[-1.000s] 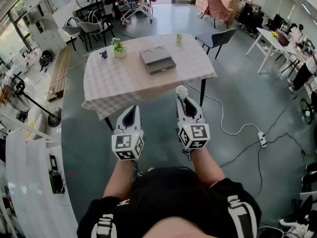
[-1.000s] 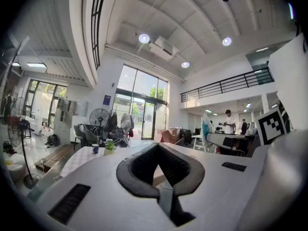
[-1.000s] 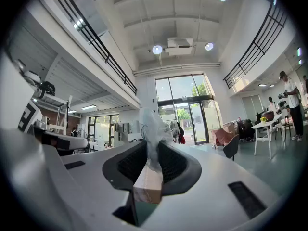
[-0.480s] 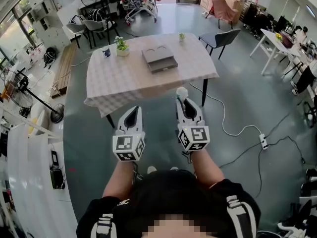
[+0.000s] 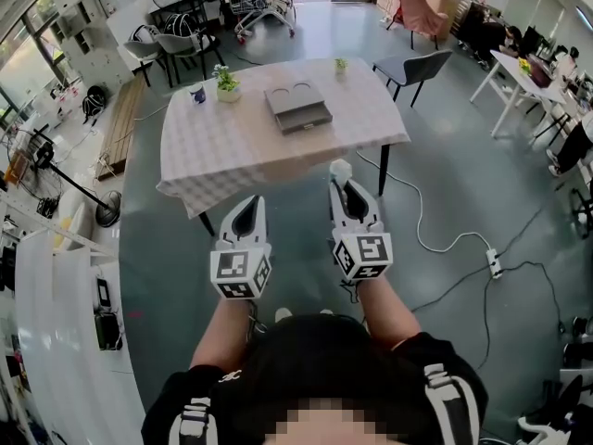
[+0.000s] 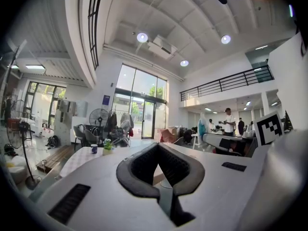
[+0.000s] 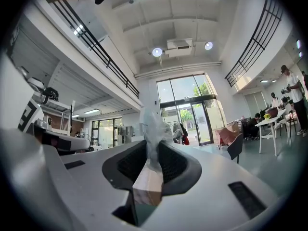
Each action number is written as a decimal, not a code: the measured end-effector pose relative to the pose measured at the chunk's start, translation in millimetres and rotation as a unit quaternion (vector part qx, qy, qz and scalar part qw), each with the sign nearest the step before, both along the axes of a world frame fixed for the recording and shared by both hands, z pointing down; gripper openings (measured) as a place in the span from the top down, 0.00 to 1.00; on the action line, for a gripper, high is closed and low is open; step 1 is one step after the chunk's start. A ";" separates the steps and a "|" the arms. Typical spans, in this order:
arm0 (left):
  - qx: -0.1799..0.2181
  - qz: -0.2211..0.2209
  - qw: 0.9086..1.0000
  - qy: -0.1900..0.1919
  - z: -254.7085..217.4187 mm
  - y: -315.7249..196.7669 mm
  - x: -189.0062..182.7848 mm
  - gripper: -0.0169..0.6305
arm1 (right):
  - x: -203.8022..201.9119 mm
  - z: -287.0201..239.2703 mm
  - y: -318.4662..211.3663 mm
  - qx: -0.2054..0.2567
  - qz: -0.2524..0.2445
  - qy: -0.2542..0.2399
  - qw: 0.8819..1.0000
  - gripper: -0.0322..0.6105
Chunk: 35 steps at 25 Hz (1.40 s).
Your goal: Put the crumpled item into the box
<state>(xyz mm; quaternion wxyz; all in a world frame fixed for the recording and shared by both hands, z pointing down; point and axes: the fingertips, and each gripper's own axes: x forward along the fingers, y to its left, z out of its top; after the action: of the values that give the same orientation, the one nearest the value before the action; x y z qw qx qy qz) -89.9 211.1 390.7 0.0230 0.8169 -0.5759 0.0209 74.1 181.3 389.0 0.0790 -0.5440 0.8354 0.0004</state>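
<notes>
A flat grey box [image 5: 297, 108] lies on the table [image 5: 222, 156] covered with a checked cloth, some way ahead of me. Both grippers are held over the floor, short of the table's near edge. My right gripper [image 5: 343, 184] is shut on a crumpled white item [image 5: 341, 168] that sticks out past its tips; the right gripper view shows the crumpled item [image 7: 154, 129] pinched between the black pads. My left gripper [image 5: 247, 204] is shut with nothing in it, and in the left gripper view the tips of this gripper [image 6: 158, 145] meet.
On the table's far side stand a potted plant [image 5: 225, 86], a dark cup [image 5: 195, 95] and a small pot [image 5: 340, 65]. A grey chair [image 5: 412, 66] stands at the table's right corner. A cable and power strip [image 5: 491, 265] lie on the floor to the right.
Both grippers keep their places and grips. The table and box have shifted slightly up and to the right in the head view.
</notes>
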 end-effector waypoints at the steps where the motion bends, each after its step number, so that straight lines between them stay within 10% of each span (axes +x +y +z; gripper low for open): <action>1: 0.001 -0.001 1.000 0.000 -0.2 -0.9 1.9 0.97 | 2.1 -0.1 -0.8 0.000 -0.001 -0.001 1.000 0.83; 35: 0.026 -0.003 1.000 -0.012 12.1 -60.5 74.9 0.97 | 73.9 13.1 -55.3 0.022 -0.004 0.006 1.000 0.83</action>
<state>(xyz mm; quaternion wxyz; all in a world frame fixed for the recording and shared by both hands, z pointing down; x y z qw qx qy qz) -15.0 150.6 402.8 -0.0047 0.8154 -0.5786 0.0154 148.1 126.0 402.0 0.0861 -0.5386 0.8379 0.0221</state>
